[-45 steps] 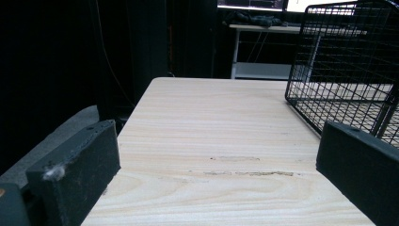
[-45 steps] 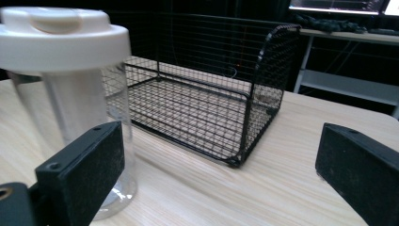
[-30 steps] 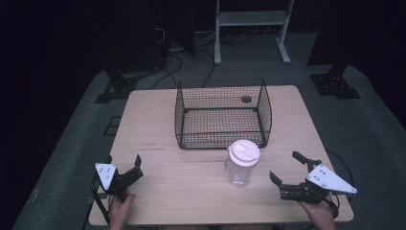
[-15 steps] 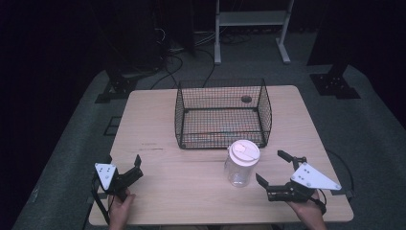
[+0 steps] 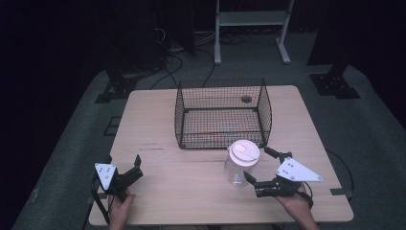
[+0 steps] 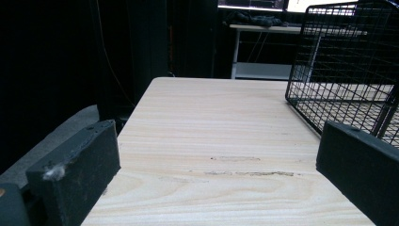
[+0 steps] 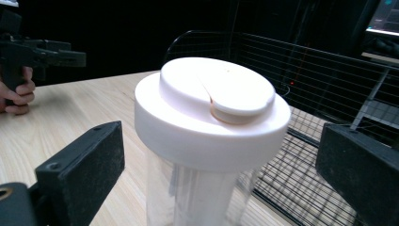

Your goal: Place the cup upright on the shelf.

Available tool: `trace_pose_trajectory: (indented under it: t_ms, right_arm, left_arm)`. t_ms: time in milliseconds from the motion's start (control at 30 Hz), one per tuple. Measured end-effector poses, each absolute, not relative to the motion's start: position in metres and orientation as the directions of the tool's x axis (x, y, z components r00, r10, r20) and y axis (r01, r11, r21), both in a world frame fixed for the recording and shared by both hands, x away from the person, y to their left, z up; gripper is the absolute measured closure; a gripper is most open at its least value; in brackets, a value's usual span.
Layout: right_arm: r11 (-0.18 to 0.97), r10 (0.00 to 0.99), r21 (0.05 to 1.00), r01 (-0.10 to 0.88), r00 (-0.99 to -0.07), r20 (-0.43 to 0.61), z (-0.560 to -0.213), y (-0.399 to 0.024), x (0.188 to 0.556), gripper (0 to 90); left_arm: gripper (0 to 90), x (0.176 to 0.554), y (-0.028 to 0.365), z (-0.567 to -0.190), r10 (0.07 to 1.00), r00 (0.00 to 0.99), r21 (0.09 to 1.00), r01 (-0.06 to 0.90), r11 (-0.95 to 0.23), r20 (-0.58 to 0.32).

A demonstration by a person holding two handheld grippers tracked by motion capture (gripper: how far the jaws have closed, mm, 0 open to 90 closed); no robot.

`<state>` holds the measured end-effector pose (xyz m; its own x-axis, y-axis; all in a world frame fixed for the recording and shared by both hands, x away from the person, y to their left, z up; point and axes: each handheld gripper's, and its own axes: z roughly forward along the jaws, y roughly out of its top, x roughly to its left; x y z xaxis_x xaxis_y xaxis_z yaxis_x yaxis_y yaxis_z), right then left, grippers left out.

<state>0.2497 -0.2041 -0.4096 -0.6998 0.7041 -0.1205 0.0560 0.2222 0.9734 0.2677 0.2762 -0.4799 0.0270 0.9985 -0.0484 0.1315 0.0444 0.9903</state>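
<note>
Between spread jaws, unlabelled jar (image 7: 211, 141)

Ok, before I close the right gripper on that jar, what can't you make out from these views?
- Jar: its base is cut off by the bottom edge of the right gripper view; in the high view the lid covers most of it, so contents stay unclear.
- Right gripper: whether its open jaws touch the jar yet.
- Dark round spot behind the basket: too small to identify in the high view.

R gripper (image 5: 258, 167) open beside jar (image 5: 241, 163)
</note>
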Motion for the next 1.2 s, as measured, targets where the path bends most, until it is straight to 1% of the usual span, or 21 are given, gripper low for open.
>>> trace_pose_trajectory:
  t_ms: [367,567,933,1033,1200]
  right_arm:
    - [0.227,0.696,0.973,0.044,-0.706,-0.130,-0.412,-0.187,0.261,1.2]
    - [0.219,0.700,0.974,0.048,-0.704,-0.123,-0.414,-0.183,0.266,1.2]
    - [0.228,0.708,0.973,0.035,-0.692,-0.141,-0.416,-0.176,0.274,1.3]
    - [0.227,0.707,0.973,0.031,-0.693,-0.143,-0.417,-0.174,0.273,3.6]
    - [0.228,0.709,0.973,0.028,-0.689,-0.147,-0.417,-0.174,0.273,3.9]
  left_arm:
    - [0.0,0.268,0.276,-0.480,0.998,0.026,0.990,0.131,0.045,-0.049]
    - [0.0,0.268,0.276,-0.480,0.998,0.027,0.990,0.131,0.045,-0.049]
    - [0.0,0.268,0.276,-0.480,0.998,0.027,0.990,0.132,0.046,-0.050]
    - [0.0,0.268,0.276,-0.480,0.998,0.027,0.990,0.132,0.046,-0.050]
    - [0.0,0.268,0.276,-0.480,0.998,0.027,0.990,0.132,0.045,-0.049]
